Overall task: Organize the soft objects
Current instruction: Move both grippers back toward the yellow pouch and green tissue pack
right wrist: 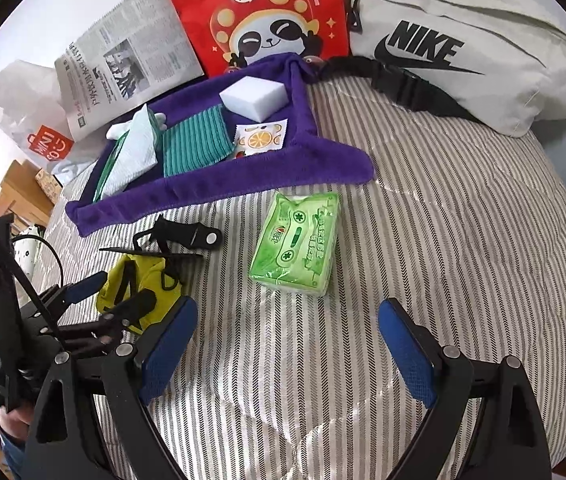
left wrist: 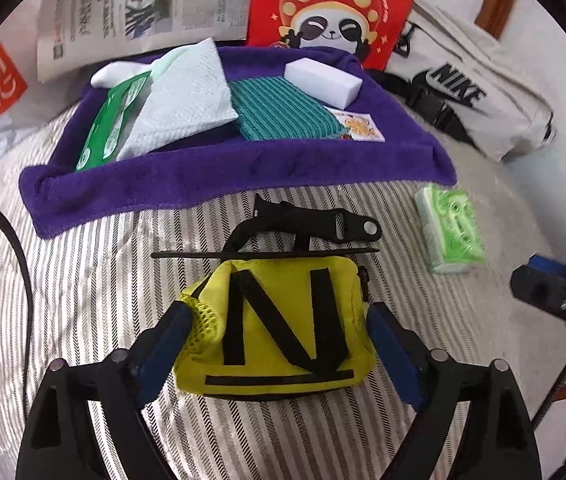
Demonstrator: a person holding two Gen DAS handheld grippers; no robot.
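A yellow pouch (left wrist: 283,328) with black straps lies on the striped bed between the pads of my left gripper (left wrist: 279,320), which touch its two sides. The pouch also shows in the right wrist view (right wrist: 147,280) with the left gripper (right wrist: 123,292) around it. A green tissue pack (right wrist: 297,242) lies ahead of my right gripper (right wrist: 287,320), which is open and empty; the pack also shows in the left wrist view (left wrist: 451,232). A purple towel (left wrist: 211,176) holds a white sponge (left wrist: 323,82), a teal cloth (left wrist: 283,112), a paper towel (left wrist: 187,100) and a green packet (left wrist: 111,120).
A white Nike bag (right wrist: 463,40) lies at the back right. A red panda bag (right wrist: 259,12), a newspaper (right wrist: 123,56) and a Miniso bag (right wrist: 35,128) stand behind the towel. A black strap buckle (left wrist: 315,220) lies just beyond the pouch.
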